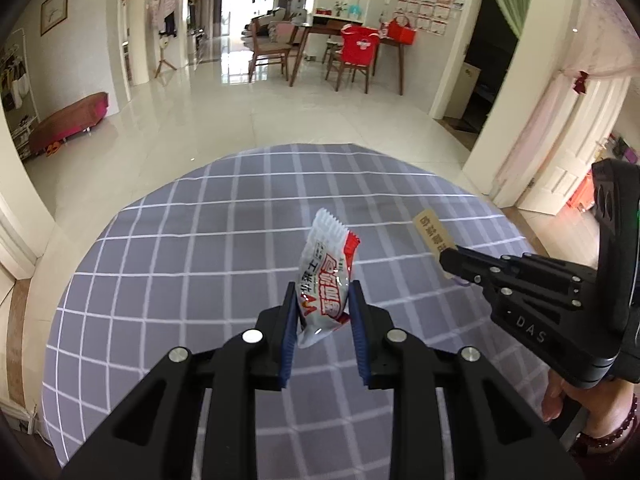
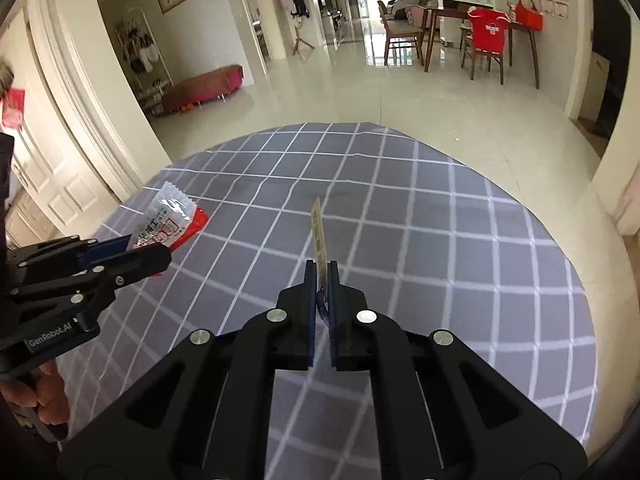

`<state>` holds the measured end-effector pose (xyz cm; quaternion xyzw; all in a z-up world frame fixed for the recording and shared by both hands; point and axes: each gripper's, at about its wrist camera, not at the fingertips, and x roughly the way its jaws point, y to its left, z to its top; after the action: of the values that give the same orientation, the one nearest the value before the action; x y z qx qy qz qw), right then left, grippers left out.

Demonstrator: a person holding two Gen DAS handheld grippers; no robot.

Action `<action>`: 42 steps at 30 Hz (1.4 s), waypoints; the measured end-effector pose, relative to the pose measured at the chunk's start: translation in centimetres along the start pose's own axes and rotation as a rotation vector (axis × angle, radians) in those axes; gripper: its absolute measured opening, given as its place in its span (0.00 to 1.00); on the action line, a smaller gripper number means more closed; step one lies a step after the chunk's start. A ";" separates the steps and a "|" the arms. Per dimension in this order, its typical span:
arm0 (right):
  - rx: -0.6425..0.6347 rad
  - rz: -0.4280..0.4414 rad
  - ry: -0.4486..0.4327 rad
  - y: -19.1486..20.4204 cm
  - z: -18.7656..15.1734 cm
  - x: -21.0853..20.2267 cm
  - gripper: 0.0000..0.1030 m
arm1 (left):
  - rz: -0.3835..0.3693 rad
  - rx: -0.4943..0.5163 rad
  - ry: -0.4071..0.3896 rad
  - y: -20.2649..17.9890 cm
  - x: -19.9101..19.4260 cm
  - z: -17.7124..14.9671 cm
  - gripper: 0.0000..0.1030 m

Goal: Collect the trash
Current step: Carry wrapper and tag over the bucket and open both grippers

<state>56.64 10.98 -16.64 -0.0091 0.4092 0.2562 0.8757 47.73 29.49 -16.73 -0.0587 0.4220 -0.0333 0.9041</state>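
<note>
My left gripper (image 1: 322, 294) is shut on a white and red snack wrapper (image 1: 326, 276) and holds it above the round table with the grey checked cloth (image 1: 200, 280). My right gripper (image 2: 321, 270) is shut on a thin tan paper packet (image 2: 319, 236), held edge-on above the cloth (image 2: 440, 260). In the left wrist view the right gripper (image 1: 444, 258) reaches in from the right with the tan packet (image 1: 434, 234). In the right wrist view the left gripper (image 2: 160, 250) comes in from the left with the wrapper (image 2: 172, 220).
Beyond the table lies a glossy tiled floor (image 1: 280, 116). A wooden dining table with chairs (image 1: 352, 52) stands far back. A pink bench (image 1: 68, 120) sits by the left wall. White doors and a pillar (image 1: 560, 140) stand at the right.
</note>
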 end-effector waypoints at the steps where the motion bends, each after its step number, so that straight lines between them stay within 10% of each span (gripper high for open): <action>1: 0.013 0.011 -0.005 -0.4 -0.4 -0.8 0.05 | -0.009 0.006 -0.001 -0.7 -0.4 -0.1 0.23; 18: 0.242 -0.071 -0.218 -14.1 -14.4 -21.9 0.05 | -0.243 0.268 0.039 -25.0 -2.8 -5.2 0.23; 33: 0.525 -0.213 -0.233 -27.0 -26.7 -27.2 0.06 | -0.322 0.433 0.204 -43.8 5.6 -12.8 0.24; 36: 0.619 -0.211 -0.221 -29.5 -28.8 -26.1 0.33 | -0.319 0.422 0.256 -45.0 7.8 -14.2 0.24; 37: 0.644 -0.216 -0.215 -30.1 -29.5 -25.9 0.56 | -0.318 0.418 0.275 -45.2 8.5 -14.6 0.24; 42: 0.673 -0.250 -0.201 -31.2 -31.5 -25.4 0.57 | -0.298 0.427 0.309 -46.3 10.6 -16.2 0.24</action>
<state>34.91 -34.38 -25.30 0.2546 0.3781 -0.0022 0.8901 41.67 -18.78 -28.88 0.0771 0.5248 -0.2620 0.8062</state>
